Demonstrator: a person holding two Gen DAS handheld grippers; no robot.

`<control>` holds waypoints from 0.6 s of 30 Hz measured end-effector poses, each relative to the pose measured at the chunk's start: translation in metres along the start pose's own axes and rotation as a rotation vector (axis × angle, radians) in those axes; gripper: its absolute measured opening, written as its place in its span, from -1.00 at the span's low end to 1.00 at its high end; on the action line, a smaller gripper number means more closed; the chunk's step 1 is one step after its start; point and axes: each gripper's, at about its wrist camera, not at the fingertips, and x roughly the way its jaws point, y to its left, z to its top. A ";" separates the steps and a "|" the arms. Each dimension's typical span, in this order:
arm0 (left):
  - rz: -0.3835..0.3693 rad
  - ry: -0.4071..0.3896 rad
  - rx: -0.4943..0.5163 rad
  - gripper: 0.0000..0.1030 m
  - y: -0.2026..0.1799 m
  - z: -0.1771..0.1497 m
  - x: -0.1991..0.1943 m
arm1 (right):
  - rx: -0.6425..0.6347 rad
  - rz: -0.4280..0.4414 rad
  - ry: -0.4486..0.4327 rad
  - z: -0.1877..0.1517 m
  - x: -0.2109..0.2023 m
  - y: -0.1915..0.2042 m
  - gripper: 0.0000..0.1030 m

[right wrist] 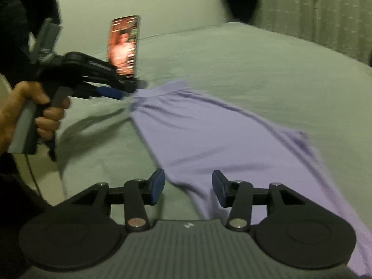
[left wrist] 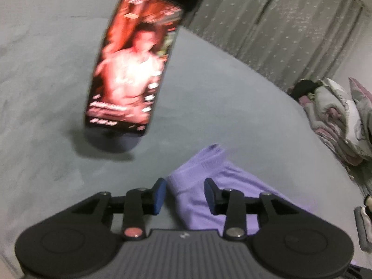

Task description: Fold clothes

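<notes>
A lilac garment [right wrist: 209, 137] lies spread on the grey bed sheet [right wrist: 255, 65]; its ribbed waistband end also shows in the left wrist view [left wrist: 209, 186]. My left gripper [left wrist: 185, 196] is open, with the garment's waistband corner lying between its blue pads. In the right wrist view the left gripper [right wrist: 121, 90] reaches the far corner of the garment. My right gripper [right wrist: 188, 189] is open, its jaws standing over the garment's near edge, which passes between them.
A lit phone [left wrist: 132, 60] stands upright on a stand on the bed, just beyond the garment; it also shows in the right wrist view [right wrist: 123, 46]. A pile of patterned bedding [left wrist: 337, 118] lies at the right. Grey curtains [left wrist: 279, 23] hang behind.
</notes>
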 end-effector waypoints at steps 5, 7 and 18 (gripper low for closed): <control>-0.065 0.030 0.081 -0.18 -0.038 -0.008 0.011 | 0.078 -0.132 -0.006 -0.016 -0.029 -0.038 -0.03; -0.098 0.056 0.114 -0.17 -0.055 -0.012 0.017 | 0.117 -0.171 -0.011 -0.021 -0.041 -0.053 -0.03; -0.299 0.181 0.405 0.01 -0.141 -0.059 0.035 | 0.259 -0.419 -0.012 -0.067 -0.101 -0.111 -0.03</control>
